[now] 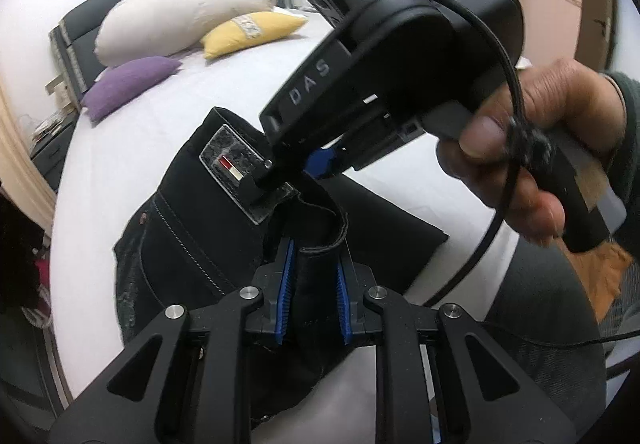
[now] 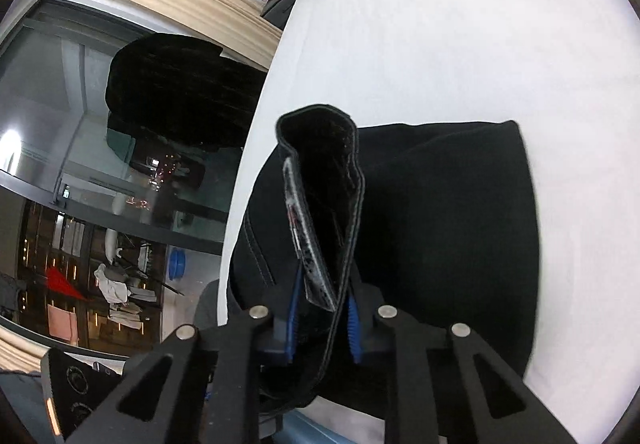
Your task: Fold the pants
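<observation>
Black denim, the jeans (image 1: 188, 228) hang lifted at the waistband over the white bedsheet (image 1: 168, 124), their lower part draped on the bed and already doubled lengthwise, as far as I can judge. The crosswise folds look not yet made, so most of the work seems left.

The left gripper (image 1: 313, 298) has its blue-padded fingers (image 1: 285, 296) nearly closed, pinching a thick bunch of waistband. The right gripper (image 2: 322, 324), close by near the leather brand patch (image 1: 236, 164), likewise clamps the waistband (image 2: 332, 212) between narrow-set pads, the band rising upright from them. A purple pillow (image 1: 128, 86) lies well apart.
</observation>
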